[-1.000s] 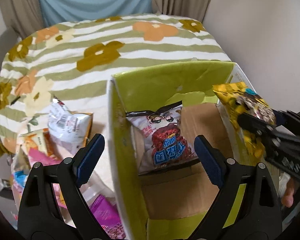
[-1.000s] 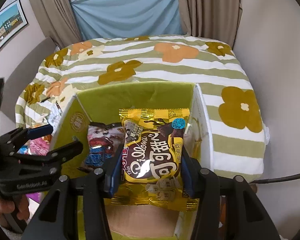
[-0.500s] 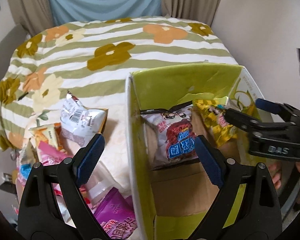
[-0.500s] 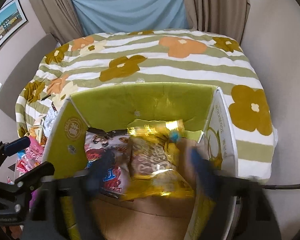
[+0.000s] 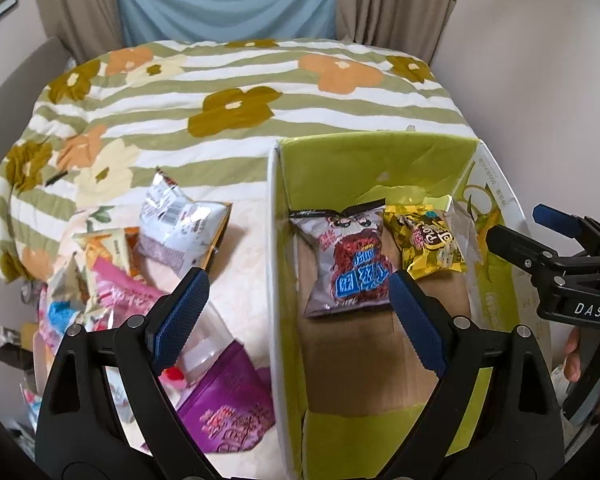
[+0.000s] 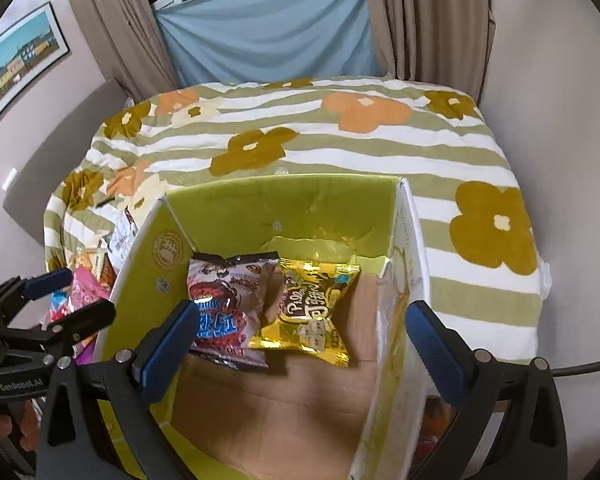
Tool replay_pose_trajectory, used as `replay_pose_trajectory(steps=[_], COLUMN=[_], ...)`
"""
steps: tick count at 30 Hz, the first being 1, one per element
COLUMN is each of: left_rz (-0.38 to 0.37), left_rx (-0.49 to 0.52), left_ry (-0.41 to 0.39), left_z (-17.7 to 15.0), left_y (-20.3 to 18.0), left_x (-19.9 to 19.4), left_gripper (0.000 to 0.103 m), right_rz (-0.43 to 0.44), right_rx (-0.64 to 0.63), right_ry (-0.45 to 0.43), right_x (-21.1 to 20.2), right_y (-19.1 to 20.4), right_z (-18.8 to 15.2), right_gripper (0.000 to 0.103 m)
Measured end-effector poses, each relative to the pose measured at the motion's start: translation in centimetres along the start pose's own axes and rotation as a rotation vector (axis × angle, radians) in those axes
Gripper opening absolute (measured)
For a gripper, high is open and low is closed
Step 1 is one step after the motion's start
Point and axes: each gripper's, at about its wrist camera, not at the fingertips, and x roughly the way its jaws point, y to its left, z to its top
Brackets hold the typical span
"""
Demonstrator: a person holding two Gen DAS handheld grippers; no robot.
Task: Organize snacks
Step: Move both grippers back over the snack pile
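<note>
Yellow foil snack packet [image 6: 310, 312] lies in green cardboard box [image 6: 284, 204] beside silver-red pouch [image 6: 224, 300]; our right gripper [image 6: 300, 332] just sprang wide, empty; left gripper [image 5: 296, 312] wide, empty.

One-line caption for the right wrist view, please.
Open right tool above a green box holding a yellow snack bag beside a red-and-white one.
</note>
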Motion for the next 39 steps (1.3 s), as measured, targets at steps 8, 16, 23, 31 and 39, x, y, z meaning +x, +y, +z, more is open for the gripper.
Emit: replay_pose_trajectory(steps=[8,16,23,31,39], left_rz=[0.029,0.041,0.041,0.023,0.025], left_rx=[-0.039,-0.021,0.007,-0.044,-0.151], left_ry=[-0.042,-0.086,-0.064,-0.029,0.019], left_z=[-2.4,-6.0,-9.9,-14.9,-19.4], left_y=[3.7,10.4,17.9,27.2,34.0], left_x=[-4.7,-9.1,-11.6,-12.9,-12.7], left_gripper=[0.090,0.090,0.090,0.090,0.090], right_rz=[0.043,0.080,0.087,0.079,0.082], right_rx=[-0.033,-0.081,-0.071,-0.066,-0.089], right_ry=[-0.048,-0.101,-0.110,-0.095,-0.068], right_x=[-3.0,-6.3,-7.0,-6.0,-3.8], right_y=[2.7,10.2,18.4,26.3,32.5], right_z=[-0.7,-2.6,-5.5,-8.4,-10.9], right_gripper=[0.102,0.102,0.102,0.102,0.102])
